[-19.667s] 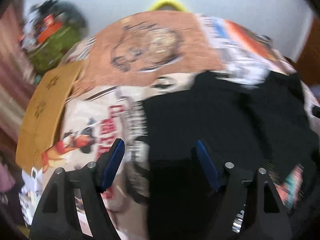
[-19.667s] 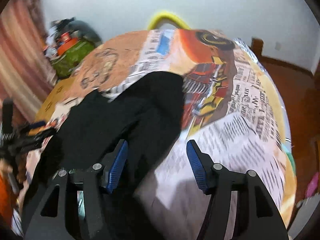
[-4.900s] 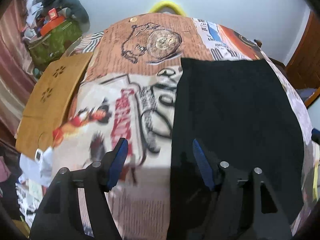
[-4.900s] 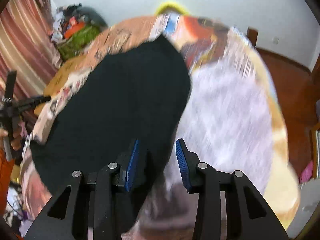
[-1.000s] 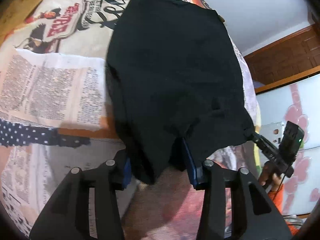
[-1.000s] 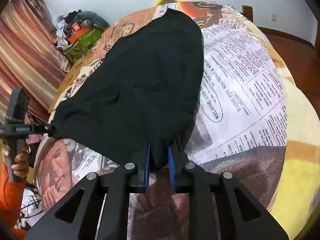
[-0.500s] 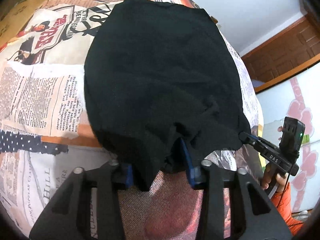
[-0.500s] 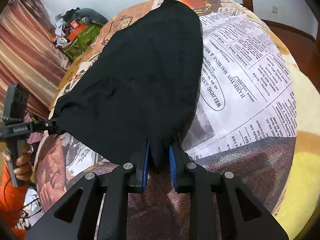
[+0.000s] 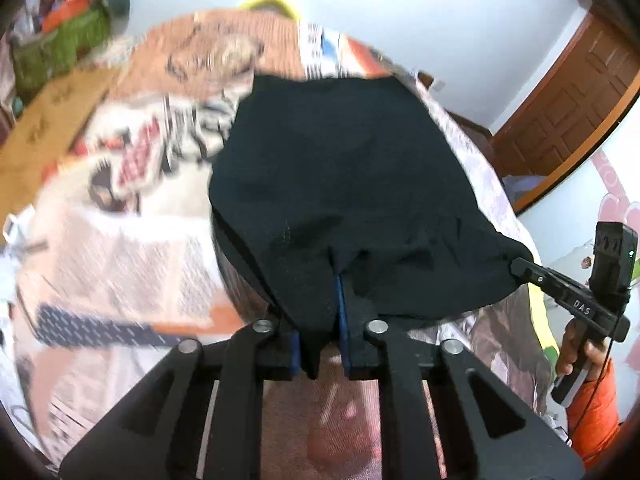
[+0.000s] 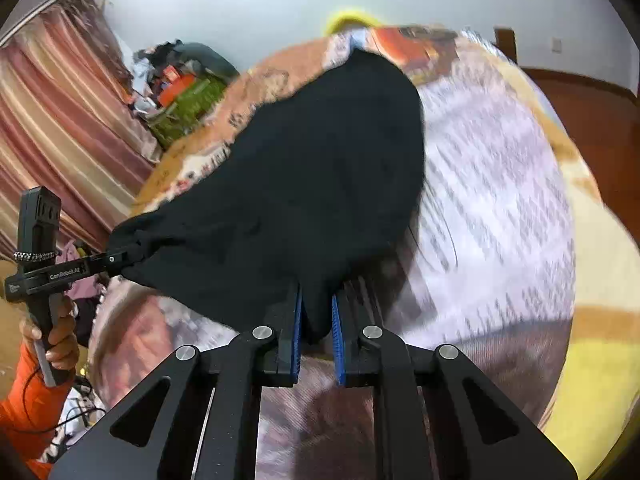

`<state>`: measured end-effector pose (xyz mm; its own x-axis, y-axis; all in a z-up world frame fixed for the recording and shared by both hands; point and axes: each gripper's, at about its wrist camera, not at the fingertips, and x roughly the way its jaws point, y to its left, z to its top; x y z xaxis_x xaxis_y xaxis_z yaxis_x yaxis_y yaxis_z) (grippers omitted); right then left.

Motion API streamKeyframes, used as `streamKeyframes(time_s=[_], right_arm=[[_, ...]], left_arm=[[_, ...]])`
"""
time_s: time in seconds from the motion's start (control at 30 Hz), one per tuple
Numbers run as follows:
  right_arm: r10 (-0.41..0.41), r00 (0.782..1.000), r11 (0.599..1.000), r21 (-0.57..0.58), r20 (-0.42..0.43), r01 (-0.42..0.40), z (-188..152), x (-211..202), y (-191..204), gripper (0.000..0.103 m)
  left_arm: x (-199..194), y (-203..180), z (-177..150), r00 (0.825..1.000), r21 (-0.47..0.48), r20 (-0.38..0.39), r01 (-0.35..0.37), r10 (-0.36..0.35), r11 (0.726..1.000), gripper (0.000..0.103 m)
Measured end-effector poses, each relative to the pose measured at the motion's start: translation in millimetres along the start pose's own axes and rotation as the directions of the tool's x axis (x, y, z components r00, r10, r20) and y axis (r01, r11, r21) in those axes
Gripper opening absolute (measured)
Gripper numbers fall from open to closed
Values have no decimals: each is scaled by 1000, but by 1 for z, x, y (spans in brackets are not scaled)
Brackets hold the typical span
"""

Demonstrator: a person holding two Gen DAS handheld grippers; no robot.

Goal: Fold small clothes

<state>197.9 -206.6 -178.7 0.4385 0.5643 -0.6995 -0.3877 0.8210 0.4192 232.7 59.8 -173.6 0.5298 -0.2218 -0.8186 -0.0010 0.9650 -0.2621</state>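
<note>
While your left gripper (image 9: 320,332) and right gripper (image 10: 316,328) each clamp a near corner of the black garment (image 9: 340,184), lifted off the printed bedspread (image 9: 132,240), carry both corners forward level, edges matched.

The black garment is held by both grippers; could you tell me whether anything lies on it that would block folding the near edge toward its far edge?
Nothing visible lies on the black garment between its held near edge and its far edge.

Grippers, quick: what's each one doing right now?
Left gripper: closed on the near edge of the black garment.
Right gripper: closed on the same garment's near edge, at the other corner.
</note>
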Motion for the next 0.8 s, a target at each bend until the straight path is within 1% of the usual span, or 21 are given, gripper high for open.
streamKeyframes(time_s=[0.03, 0.1, 0.2, 0.23, 0.27, 0.33, 0.37, 0.43, 0.47, 0.53, 0.6, 0.63, 0.67, 0.73, 0.8], right_arm=[[2, 1000, 1000, -7, 11, -2, 3, -2, 2, 11], [23, 999, 1000, -16, 48, -22, 19, -8, 7, 11], [31, 995, 999, -40, 95, -27, 44, -8, 16, 11], [28, 994, 999, -49, 104, -23, 48, -7, 21, 11], [27, 993, 998, -64, 115, -20, 58, -5, 25, 11], [21, 991, 996, -90, 131, -9, 75, 0, 32, 11], [19, 991, 995, -98, 133, -6, 80, 1, 33, 11], [12, 990, 993, -117, 140, 5, 90, 5, 36, 11], [11, 990, 993, -120, 141, 6, 94, 8, 37, 11], [20, 991, 993, -116, 133, -5, 91, 8, 31, 11], [16, 993, 994, -114, 114, -3, 81, 9, 26, 11], [16, 994, 994, -113, 104, -4, 79, 9, 25, 11], [6, 996, 993, -114, 87, 3, 68, 9, 22, 11], [-14, 998, 993, -118, 63, 21, 58, 7, 19, 11], [-30, 999, 993, -112, 34, 34, 42, 4, 14, 11]], left_arm=[[-6, -1, 7, 1000, 12, 14, 0, 0, 1000, 8], [-15, -2, 22, 998, 4, 56, 20, -20, 1000, 8], [-22, -6, 54, 994, 18, 113, 3, -5, 1000, 7], [-22, -7, 60, 993, 20, 121, 4, -6, 1000, 7], [-20, -7, 73, 992, 20, 129, 8, -10, 1000, 7], [-19, -6, 87, 990, 16, 140, -1, -1, 1000, 7], [-15, -4, 94, 991, 10, 135, 12, -13, 1000, 7], [-9, 0, 100, 993, -9, 101, 60, -59, 998, 7], [-2, 4, 100, 994, -28, 69, 88, -86, 996, 7], [7, 7, 93, 994, -36, 29, 108, -107, 993, 7], [20, 8, 76, 991, -41, -34, 127, -128, 991, 7], [28, 9, 65, 986, -49, -77, 146, -149, 988, 7], [33, 9, 53, 980, -59, -110, 160, -165, 985, 7], [42, 10, 32, 969, -71, -168, 169, -179, 983, 7], [46, 8, 14, 963, -77, -201, 167, -179, 983, 8]])
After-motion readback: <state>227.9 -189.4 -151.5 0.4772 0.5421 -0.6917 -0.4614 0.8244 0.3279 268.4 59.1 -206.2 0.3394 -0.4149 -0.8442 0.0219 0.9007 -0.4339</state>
